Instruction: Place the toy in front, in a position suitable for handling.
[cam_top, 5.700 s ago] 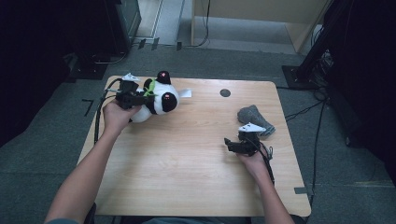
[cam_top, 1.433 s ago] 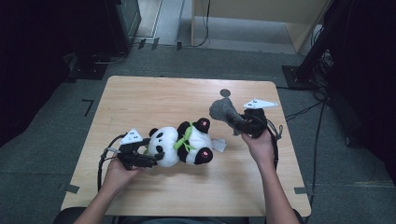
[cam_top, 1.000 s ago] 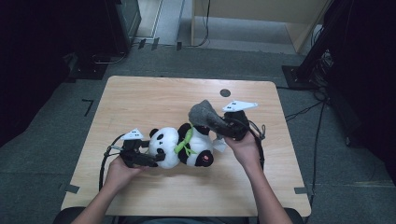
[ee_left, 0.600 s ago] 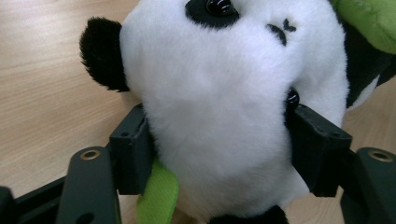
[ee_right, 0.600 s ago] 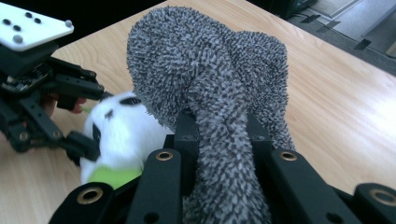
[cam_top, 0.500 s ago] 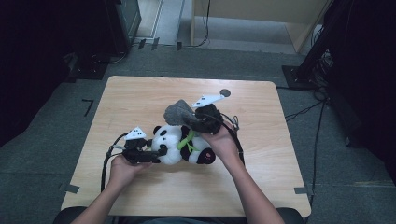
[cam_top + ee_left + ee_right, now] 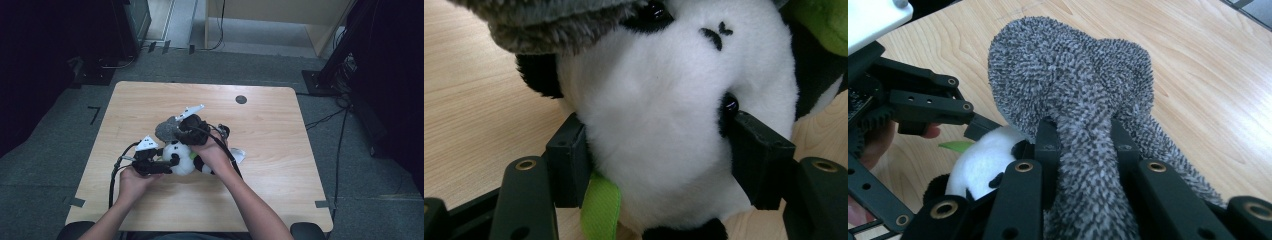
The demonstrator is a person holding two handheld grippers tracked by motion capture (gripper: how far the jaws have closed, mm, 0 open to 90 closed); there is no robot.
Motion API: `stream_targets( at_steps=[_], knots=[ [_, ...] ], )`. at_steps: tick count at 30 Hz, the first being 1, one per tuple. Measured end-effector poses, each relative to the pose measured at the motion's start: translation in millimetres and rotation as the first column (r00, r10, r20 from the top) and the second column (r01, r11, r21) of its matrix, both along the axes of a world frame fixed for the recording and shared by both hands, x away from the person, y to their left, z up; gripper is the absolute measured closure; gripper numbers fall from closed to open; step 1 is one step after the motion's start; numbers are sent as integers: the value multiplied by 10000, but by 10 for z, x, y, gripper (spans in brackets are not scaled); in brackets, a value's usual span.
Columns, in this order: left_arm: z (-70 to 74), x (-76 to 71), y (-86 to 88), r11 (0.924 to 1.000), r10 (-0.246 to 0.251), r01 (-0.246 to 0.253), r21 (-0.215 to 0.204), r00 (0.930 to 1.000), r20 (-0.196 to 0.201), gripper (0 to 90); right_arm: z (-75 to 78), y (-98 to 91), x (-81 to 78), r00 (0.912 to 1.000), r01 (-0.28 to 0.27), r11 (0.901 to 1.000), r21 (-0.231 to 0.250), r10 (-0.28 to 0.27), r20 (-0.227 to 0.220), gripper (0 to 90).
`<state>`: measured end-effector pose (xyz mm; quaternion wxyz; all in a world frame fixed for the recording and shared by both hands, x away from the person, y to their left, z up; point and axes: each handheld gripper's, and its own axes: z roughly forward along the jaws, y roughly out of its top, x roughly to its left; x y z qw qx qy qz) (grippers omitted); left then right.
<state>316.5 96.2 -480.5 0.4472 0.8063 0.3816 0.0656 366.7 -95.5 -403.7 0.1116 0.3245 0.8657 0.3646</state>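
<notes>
The left gripper's (image 7: 659, 165) two black fingers (image 7: 569, 160) were clamped on either side of one white-and-black plush panda's (image 7: 664, 130) head, their pads pressed into the fur; the jaws had just been closing onto it. The right gripper (image 7: 1080, 150) had its two fingers (image 7: 1048, 145) pinched tight on a fold of one grey fuzzy cloth (image 7: 1073, 85), which bulged above the jaws and hung over the panda's head. In the high view, the panda (image 7: 182, 162) lay near the middle of the single wooden table (image 7: 280, 170), with the grey cloth (image 7: 165, 130) touching its upper side. The left gripper (image 7: 150, 162) sat at the panda's left and the right gripper (image 7: 192, 127) just above it. There were two grippers, one toy, one cloth, and one dark round hole (image 7: 241, 99) near the table's far edge. A green strip (image 7: 599, 210) showed under the panda's head.
</notes>
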Motion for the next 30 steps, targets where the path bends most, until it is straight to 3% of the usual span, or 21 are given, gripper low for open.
stream_targets(
  at_steps=[2,6,11,12,21,25,30],
  knots=[
    [-1,-2,-4,10000,2,-2,3,10000,10,338,-20,-24,6,9998,11,9998,193,-8,-180,743],
    [-9,-1,-6,10000,-20,20,-34,9999,109,338,-48,-124,50,9996,-159,9998,-73,157,-227,740],
    [-23,21,16,9997,-36,35,-248,10000,-41,338,-82,-225,128,9994,265,9980,-568,-276,-186,742],
    [-21,16,9,9998,-33,33,-210,10000,18,339,-94,-284,173,9978,293,9993,-236,-307,-586,744],
    [-20,21,18,9996,28,-30,-294,10000,-70,344,-88,-296,254,9991,279,9936,-1092,-312,-290,740],
    [-24,22,20,9995,10,-12,-324,10000,-62,346,-84,-337,306,9968,363,9951,-921,-426,-677,745],
    [-22,22,21,9996,-11,9,-298,10000,-59,347,-41,-375,335,9974,522,9913,-1204,-577,-424,755]
  ],
)
